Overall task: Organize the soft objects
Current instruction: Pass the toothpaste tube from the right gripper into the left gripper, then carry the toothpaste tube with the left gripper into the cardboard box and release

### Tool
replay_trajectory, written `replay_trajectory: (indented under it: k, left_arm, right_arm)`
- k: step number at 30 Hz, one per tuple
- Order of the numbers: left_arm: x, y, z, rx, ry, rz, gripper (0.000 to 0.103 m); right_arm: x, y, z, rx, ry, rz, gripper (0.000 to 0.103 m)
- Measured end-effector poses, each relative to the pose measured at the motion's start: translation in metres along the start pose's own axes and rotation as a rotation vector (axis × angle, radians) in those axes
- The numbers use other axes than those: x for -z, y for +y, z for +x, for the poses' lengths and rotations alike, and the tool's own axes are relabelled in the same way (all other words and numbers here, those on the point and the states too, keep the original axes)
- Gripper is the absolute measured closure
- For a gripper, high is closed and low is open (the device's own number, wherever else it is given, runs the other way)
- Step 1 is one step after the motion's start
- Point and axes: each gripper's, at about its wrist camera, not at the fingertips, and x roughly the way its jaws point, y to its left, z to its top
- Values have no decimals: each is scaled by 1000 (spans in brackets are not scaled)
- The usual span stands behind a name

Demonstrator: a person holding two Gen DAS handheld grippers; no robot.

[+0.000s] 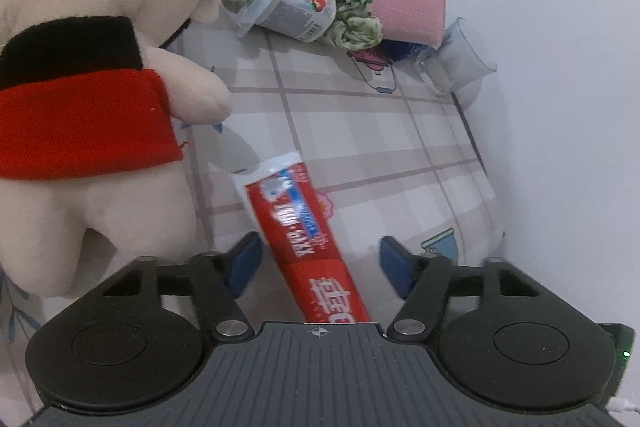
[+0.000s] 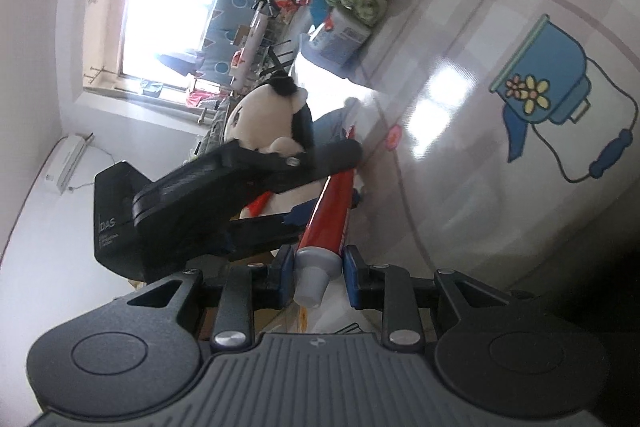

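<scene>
Beside the plush doll (image 1: pixel 92 75), the toothpaste tube (image 2: pixel 330 211), light and squashy, is pinched near its stiff cap end by the right gripper (image 2: pixel 318 269), its body lying between the left gripper's (image 1: pixel 320 263) spread fingers.

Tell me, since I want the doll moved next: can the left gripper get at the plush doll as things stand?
Probably not at once. The toothpaste tube lies between the left gripper fingers, its cap end shut in the right gripper. The plush doll sits close beside it, unblocked.
</scene>
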Motion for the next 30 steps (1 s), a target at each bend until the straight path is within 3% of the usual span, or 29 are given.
replay_trajectory:
  k: [4, 10, 16, 23, 30]
  left_arm:
    - [0, 4, -1, -6, -2, -12, 59]
    - [2, 7, -4, 1, -1, -27, 61]
    - [8, 5, -19, 57, -29, -23, 61]
    - [12, -3, -59, 135, -107, -13, 62]
    - [20, -4, -127, 186, -246, -5, 62]
  right_arm:
    - [1, 4, 3, 13, -8, -27, 91]
    - [6, 11, 3, 26, -13, -56, 91]
    - [12, 31, -7, 39, -32, -120, 91]
    - [20, 78, -19, 49, -62, -244, 91]
    - [30, 146, -16, 33, -69, -402, 91]
